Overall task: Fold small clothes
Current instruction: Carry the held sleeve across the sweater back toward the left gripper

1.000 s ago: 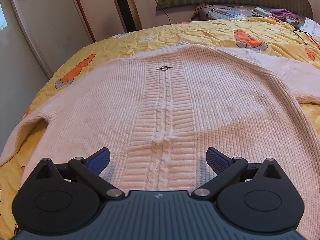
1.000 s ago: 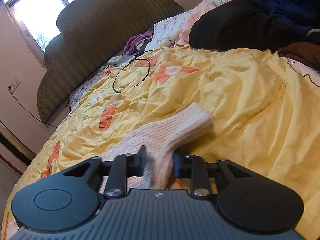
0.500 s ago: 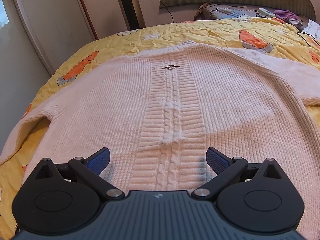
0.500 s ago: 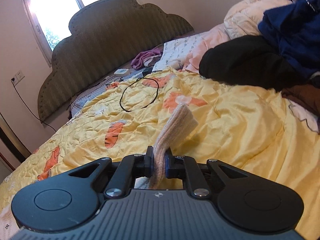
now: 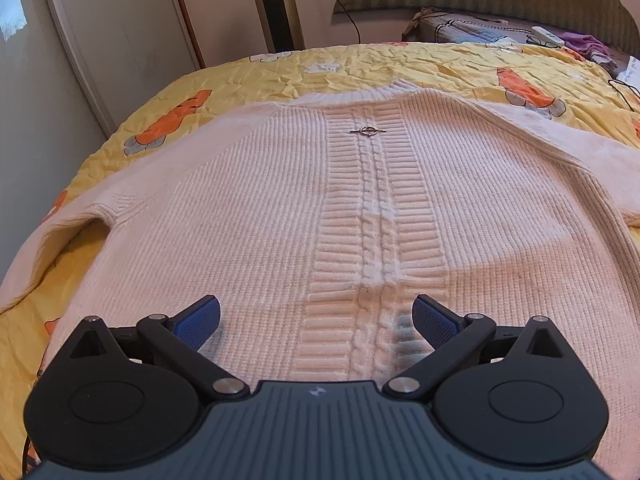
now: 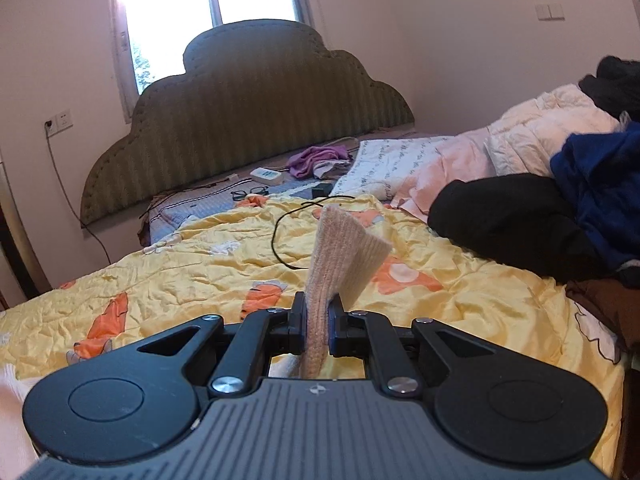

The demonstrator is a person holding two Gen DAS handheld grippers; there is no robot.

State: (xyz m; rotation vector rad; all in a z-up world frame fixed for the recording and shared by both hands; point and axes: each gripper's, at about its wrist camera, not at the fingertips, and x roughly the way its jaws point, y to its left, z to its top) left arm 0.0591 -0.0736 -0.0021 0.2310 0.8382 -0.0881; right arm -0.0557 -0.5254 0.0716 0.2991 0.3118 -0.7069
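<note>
A cream knitted sweater (image 5: pixel 260 216) lies flat on the yellow quilt, its cable band running down the middle with a small metal clasp (image 5: pixel 368 131) near the neck. My left gripper (image 5: pixel 316 318) is open, hovering just above the sweater's lower hem, empty. My right gripper (image 6: pixel 317 326) is shut on the sweater's sleeve cuff (image 6: pixel 344 252), which stands up above the fingers, lifted off the quilt.
The yellow quilt (image 6: pixel 192 272) covers the bed. A black cable (image 6: pixel 280 236) lies on it. Dark and blue clothes (image 6: pixel 560 216) are piled at the right. A padded headboard (image 6: pixel 248 120) with a remote, glasses and purple cloth is beyond. A wardrobe door (image 5: pixel 104 40) stands left.
My right gripper closed on the sleeve cuff and lifted it up off the quilt, tilting upward. My left gripper stayed open, drifting slightly over the hem.
</note>
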